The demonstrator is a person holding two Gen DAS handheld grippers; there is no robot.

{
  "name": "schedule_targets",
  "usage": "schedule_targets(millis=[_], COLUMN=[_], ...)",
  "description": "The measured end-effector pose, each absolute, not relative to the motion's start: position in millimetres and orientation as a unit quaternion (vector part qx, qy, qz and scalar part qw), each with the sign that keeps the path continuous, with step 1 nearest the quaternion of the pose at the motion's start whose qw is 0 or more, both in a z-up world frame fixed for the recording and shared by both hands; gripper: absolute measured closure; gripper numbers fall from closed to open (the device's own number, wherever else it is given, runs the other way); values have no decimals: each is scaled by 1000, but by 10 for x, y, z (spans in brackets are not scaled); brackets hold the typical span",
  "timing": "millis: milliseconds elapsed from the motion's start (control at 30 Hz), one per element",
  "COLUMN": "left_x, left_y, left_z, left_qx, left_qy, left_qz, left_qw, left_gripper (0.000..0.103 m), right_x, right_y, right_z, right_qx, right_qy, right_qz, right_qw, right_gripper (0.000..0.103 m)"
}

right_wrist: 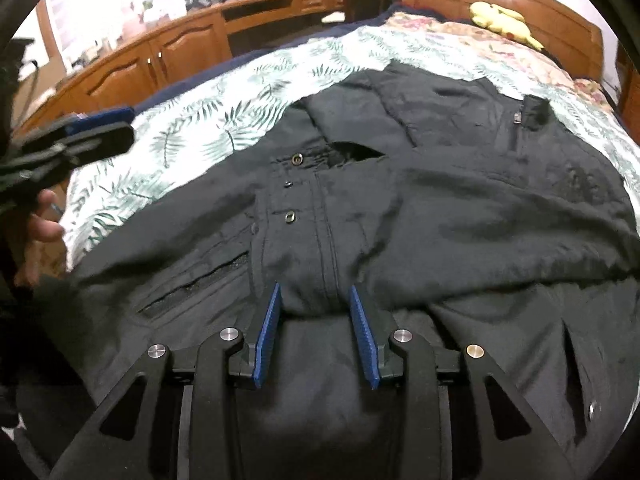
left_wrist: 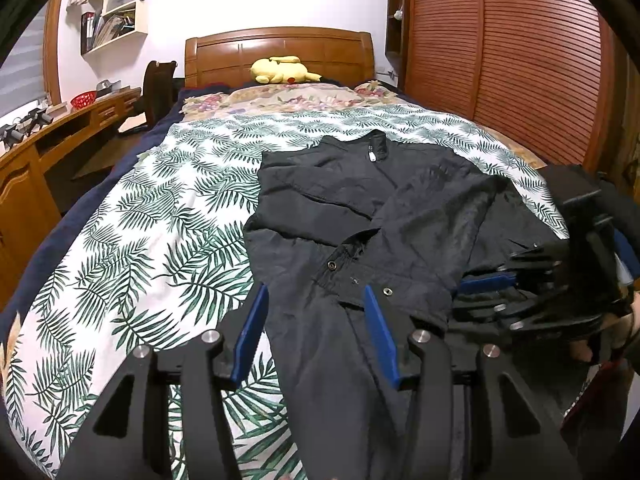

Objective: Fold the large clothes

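Both grippers, left gripper (left_wrist: 316, 336) and right gripper (right_wrist: 316, 332), hover open and empty over the black zip-front fabric jacket's (left_wrist: 400, 208) hem, sleeve cuffs folded inward, probably readying the next fold.

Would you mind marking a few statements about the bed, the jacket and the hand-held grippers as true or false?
1. A black jacket lies on a leaf-print bedspread. True.
2. A yellow plush toy sits by the headboard. True.
3. The jacket's collar points toward the foot of the bed. False: the collar lies toward the headboard.
4. The left hand-held gripper is clamped shut on a sleeve. False: its jaws stand apart above the jacket.
5. The right hand-held gripper has its jaws apart over the jacket's front. True.
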State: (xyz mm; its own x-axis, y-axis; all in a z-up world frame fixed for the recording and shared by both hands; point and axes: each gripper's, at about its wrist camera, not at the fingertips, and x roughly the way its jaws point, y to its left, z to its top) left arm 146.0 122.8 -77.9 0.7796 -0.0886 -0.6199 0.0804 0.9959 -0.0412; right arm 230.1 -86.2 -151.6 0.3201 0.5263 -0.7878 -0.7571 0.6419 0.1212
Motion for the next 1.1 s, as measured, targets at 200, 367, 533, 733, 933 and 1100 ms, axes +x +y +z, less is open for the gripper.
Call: schedule_targets(millis=[200,367,533,733,933,1100], left_x=[1420,1390,1325,1338,1380,1377], left_y=[1138,1073,996,906,866,824], left_z=[-814,-826,-889,-935,-969,-976], left_qx=[9,13,11,13,13,18], left_qy=[335,338,342,346,350,352], left_qz=[-56,-54,-50,-47,-50,-60], left_qw=[940,940,938,937,935,934], left_gripper=[54,54,54,54,54,54], right_x=[2094,2128,2353,2999,3897,4403], right_y=[-1407,-2015,-2700,-3268,-3468,-3486], right_z=[-1302,-1273,-1239,-1281,-1352,-1477], right_qx=[-125,-122,-115,-114,-109,-102], right_qy=[390,390,382,390,413,437], right_qz=[379,323,255,180,128,111], right_qw=[830,854,881,896,895,887], right_gripper=[67,67,67,67,67,103])
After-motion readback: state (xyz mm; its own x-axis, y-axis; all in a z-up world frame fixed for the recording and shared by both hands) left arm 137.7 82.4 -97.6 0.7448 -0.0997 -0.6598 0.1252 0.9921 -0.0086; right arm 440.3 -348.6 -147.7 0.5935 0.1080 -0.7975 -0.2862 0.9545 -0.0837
